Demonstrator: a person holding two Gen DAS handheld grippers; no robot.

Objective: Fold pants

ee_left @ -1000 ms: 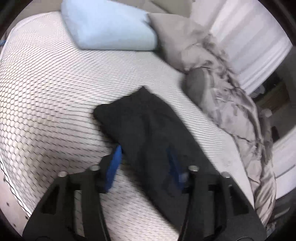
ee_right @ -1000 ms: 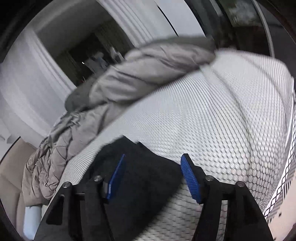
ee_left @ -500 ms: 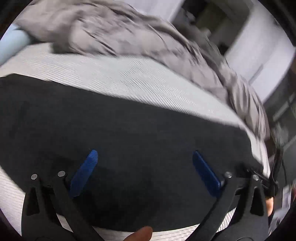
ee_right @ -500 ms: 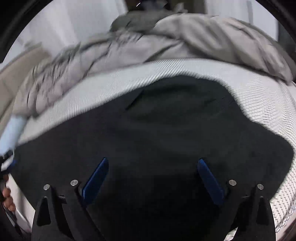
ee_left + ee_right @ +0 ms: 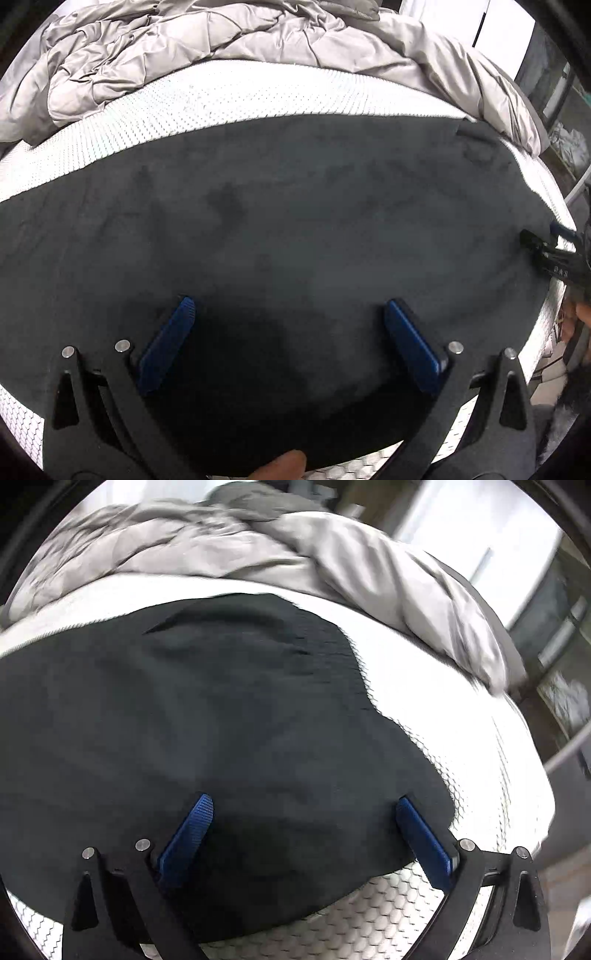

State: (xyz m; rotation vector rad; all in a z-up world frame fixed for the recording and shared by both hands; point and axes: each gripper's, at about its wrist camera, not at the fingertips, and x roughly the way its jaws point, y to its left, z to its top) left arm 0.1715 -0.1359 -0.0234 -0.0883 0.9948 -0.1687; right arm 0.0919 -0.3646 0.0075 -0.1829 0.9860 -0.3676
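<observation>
Dark pants (image 5: pixel 288 221) lie flat across a white mattress (image 5: pixel 221 99) with a honeycomb pattern. My left gripper (image 5: pixel 288 317) is open, low over the near part of the pants, its blue pads wide apart and holding nothing. My right gripper (image 5: pixel 304 812) is also open and empty, low over the right end of the pants (image 5: pixel 207 709), with its right pad near the cloth's edge. The right gripper's tip also shows at the far right of the left wrist view (image 5: pixel 550 254).
A crumpled grey duvet (image 5: pixel 229 40) is bunched along the far side of the mattress, also in the right wrist view (image 5: pixel 332 550). The bare mattress (image 5: pixel 461 738) continues right of the pants to its edge. A fingertip (image 5: pixel 284 467) shows at the bottom of the left wrist view.
Both grippers have swung round and dropped from farther back to low over the pants, which now fill both views. Both stayed open.
</observation>
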